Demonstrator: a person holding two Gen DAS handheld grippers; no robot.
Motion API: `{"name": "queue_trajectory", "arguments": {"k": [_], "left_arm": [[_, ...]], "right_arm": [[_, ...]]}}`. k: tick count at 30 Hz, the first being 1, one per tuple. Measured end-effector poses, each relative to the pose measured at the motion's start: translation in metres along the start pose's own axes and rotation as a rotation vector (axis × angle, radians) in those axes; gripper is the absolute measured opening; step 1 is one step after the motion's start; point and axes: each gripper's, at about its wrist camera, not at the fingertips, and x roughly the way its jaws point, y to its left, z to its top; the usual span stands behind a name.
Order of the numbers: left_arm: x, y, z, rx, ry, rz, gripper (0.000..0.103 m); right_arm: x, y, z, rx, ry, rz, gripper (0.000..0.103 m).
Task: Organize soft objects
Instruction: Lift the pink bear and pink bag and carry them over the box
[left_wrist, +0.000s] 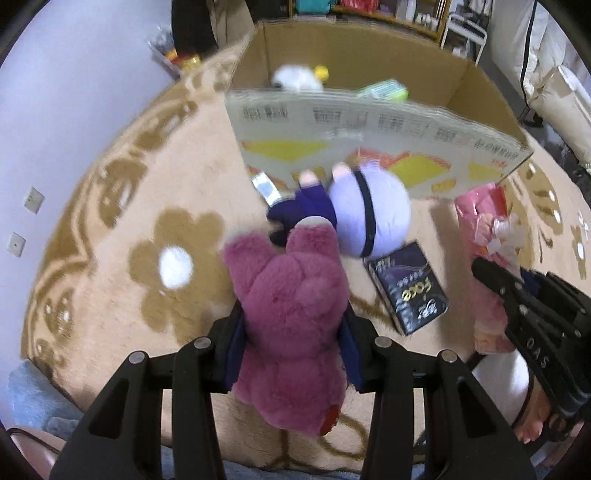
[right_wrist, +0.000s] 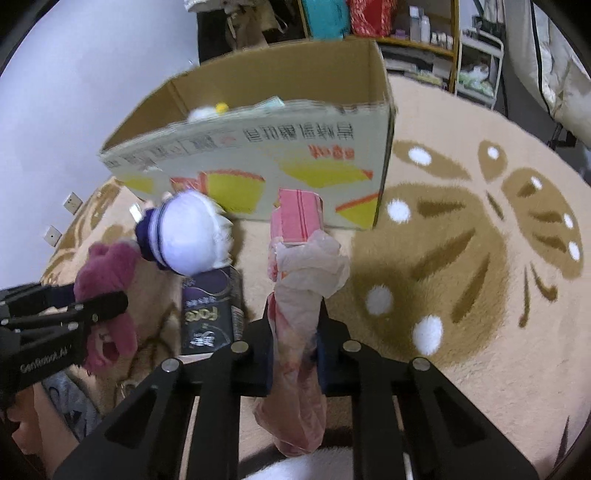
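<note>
My left gripper (left_wrist: 291, 317) is shut on a magenta plush bear (left_wrist: 291, 325), held above the rug; the bear also shows at the left of the right wrist view (right_wrist: 107, 280). My right gripper (right_wrist: 295, 332) is shut on a pink-and-white soft toy wrapped in clear plastic (right_wrist: 301, 295), seen at the right of the left wrist view (left_wrist: 491, 236). A lavender-headed plush doll in dark blue clothes (left_wrist: 365, 214) lies on the rug in front of an open cardboard box (left_wrist: 369, 125). Inside the box lie a white plush with a yellow part (left_wrist: 297, 77) and a green packet (left_wrist: 388, 90).
A dark tissue pack (left_wrist: 410, 288) lies on the beige flower-patterned rug (left_wrist: 147, 192) beside the doll. A pink carton (right_wrist: 299, 214) stands against the box front. A wall is to the left, shelves (right_wrist: 424, 33) and a white rack behind the box.
</note>
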Motion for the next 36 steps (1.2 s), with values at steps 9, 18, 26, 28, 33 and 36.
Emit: {"name": "queue_trajectory", "arguments": {"k": [9,18,26,28,33,36], "left_arm": [[-0.046,-0.003,0.014,0.008,-0.175,0.035,0.043],[-0.098,0.005,0.044,-0.023,-0.346,0.024,0.043],[-0.108,0.003,0.076,0.012,-0.414,0.059,0.043],[-0.107,0.002,0.082,0.024,-0.42,0.07,0.043],[-0.102,-0.003,0.1,0.047,-0.44,0.076,0.043],[-0.094,-0.007,0.109,0.062,-0.446,0.083,0.043]], "right_arm": [[-0.041,0.01,0.005,-0.016,-0.118,0.023,0.018],[-0.075,0.011,0.021,-0.014,-0.233,0.057,0.018],[-0.095,0.007,0.046,-0.023,-0.297,0.062,0.018],[-0.095,0.006,0.055,-0.032,-0.306,0.054,0.018],[-0.086,-0.001,0.071,-0.035,-0.314,0.045,0.018],[-0.079,-0.004,0.079,-0.034,-0.305,0.043,0.018]]}}
